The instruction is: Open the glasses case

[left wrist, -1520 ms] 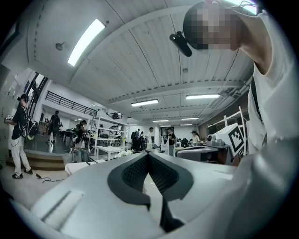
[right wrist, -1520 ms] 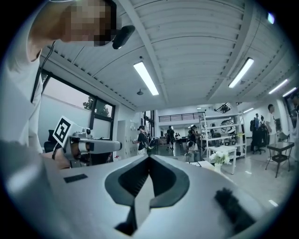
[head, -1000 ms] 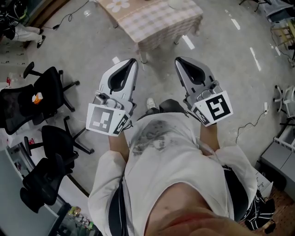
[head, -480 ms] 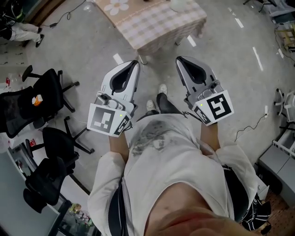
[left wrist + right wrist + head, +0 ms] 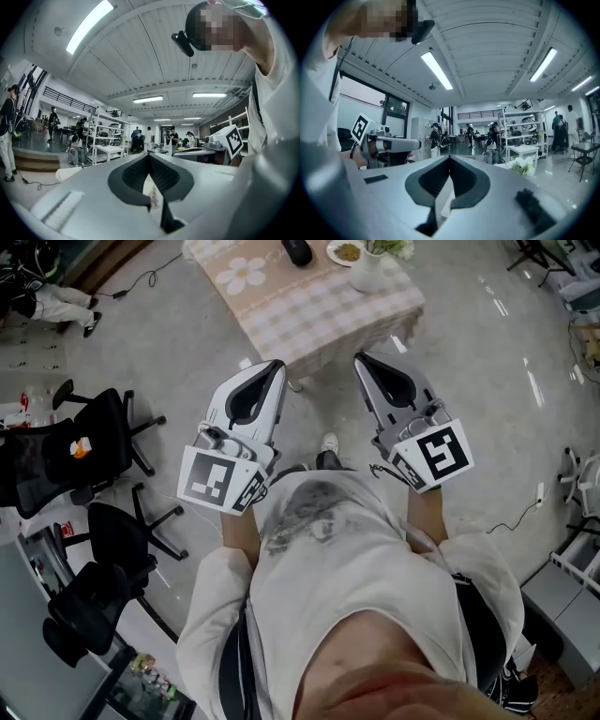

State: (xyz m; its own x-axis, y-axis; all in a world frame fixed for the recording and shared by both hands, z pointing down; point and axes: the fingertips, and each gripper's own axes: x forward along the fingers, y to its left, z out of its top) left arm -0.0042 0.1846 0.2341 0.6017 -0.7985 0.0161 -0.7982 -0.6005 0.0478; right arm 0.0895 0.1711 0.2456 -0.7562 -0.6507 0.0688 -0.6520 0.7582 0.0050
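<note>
A dark oval thing [image 5: 297,250], perhaps the glasses case, lies on the checked tablecloth of a low table [image 5: 309,306] at the top of the head view. My left gripper [image 5: 274,366] and right gripper [image 5: 361,360] are held side by side, level, in front of the person's chest, short of the table's near edge. Both are shut with nothing between the jaws. The left gripper view shows its jaws [image 5: 149,156] meeting at the tip, and so do the jaws [image 5: 449,159] in the right gripper view. Neither gripper touches anything.
A plate [image 5: 347,251] and a white vase with flowers [image 5: 372,266] also stand on the table; the flowers [image 5: 522,165] show in the right gripper view. Black office chairs [image 5: 94,442] stand at the left. Cables lie on the grey floor. People and shelves fill the room beyond.
The table has slid further into the head view and closer to both grippers, so its top with the dark thing, plate and vase now shows. Both grippers stayed shut.
</note>
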